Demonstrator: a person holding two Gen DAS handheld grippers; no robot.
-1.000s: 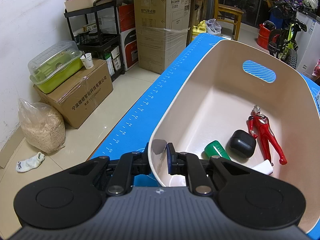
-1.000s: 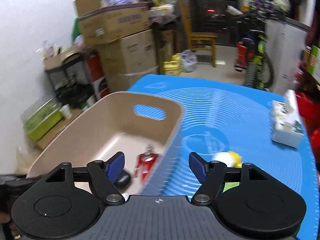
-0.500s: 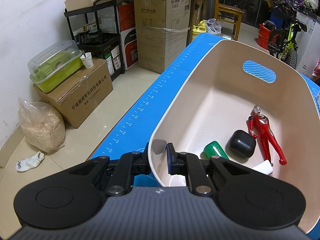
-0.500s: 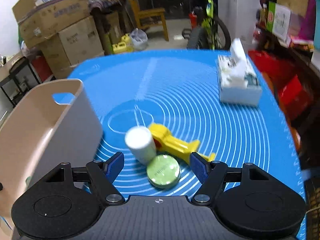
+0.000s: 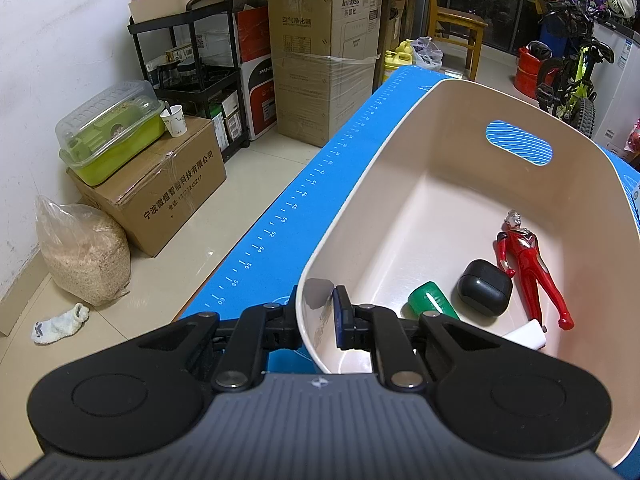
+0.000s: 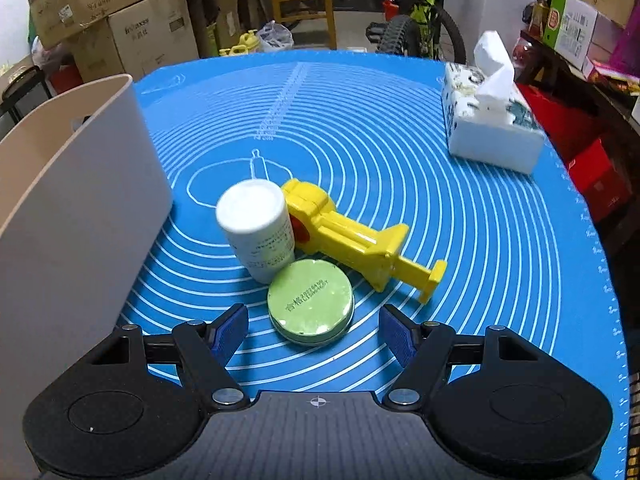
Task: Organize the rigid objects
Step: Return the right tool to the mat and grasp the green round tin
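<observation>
My left gripper (image 5: 318, 312) is shut on the near rim of the beige bin (image 5: 360, 184), one finger inside and one outside. In the bin lie a red figure (image 5: 528, 264), a black case (image 5: 485, 294), a green bottle (image 5: 430, 304) and a white piece (image 5: 528, 334). My right gripper (image 6: 316, 330) is open and empty, just above the blue mat (image 6: 460, 208). A round green tin (image 6: 311, 307) lies between its fingertips. A white bottle (image 6: 258, 226) and a yellow toy (image 6: 352, 240) lie just beyond. The bin's wall (image 6: 80, 184) stands at the left.
A tissue box (image 6: 490, 120) stands at the mat's far right. The mat's left edge (image 5: 280, 232) drops to the floor, where cardboard boxes (image 5: 160, 184), a shelf rack (image 5: 192, 64) and a sack (image 5: 84, 256) stand. A bicycle (image 5: 572, 76) is behind.
My right gripper has swung right, away from the bin, and come down over the tin, bottle and yellow toy. The left gripper has held still on the bin rim.
</observation>
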